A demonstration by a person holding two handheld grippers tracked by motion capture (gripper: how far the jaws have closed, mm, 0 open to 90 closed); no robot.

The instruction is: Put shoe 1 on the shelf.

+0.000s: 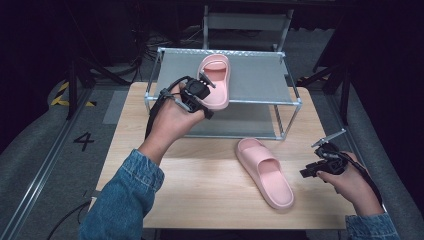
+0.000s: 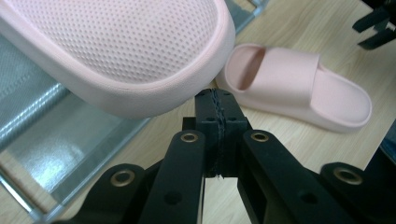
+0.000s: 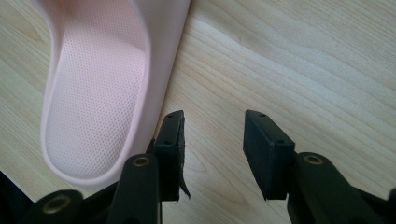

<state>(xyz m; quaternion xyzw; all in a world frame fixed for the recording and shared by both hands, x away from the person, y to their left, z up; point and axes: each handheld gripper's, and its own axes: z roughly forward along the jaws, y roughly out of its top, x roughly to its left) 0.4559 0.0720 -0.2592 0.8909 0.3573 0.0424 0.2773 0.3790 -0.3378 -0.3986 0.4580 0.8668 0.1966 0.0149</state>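
A: How many slippers do you count, starting at the near edge of the table (image 1: pixel 200 200)?

B: Two, both pink. The near slipper (image 1: pixel 264 172) lies flat on the table's wood, toe toward the person. The right gripper (image 1: pixel 306 173) hovers just beside it, over the table's right side, its jaws spread with only bare wood between them.

A: And farther back on the table?

B: The left gripper (image 1: pixel 206 82) is up by the metal rack (image 1: pixel 260 75) that stands on the table's far half. Its jaws are pressed together with nothing between them, tips just under the heel rim of the far slipper (image 1: pixel 217 80).

A: Is anything in the rack?

B: That far slipper rests on its top shelf, heel overhanging the front bar toward the table's middle. The lower shelf (image 1: pixel 245 120) shows only grey lining.

A: Anything in the way?

B: The rack's front bar (image 1: pixel 260 102) crosses just below the heel.
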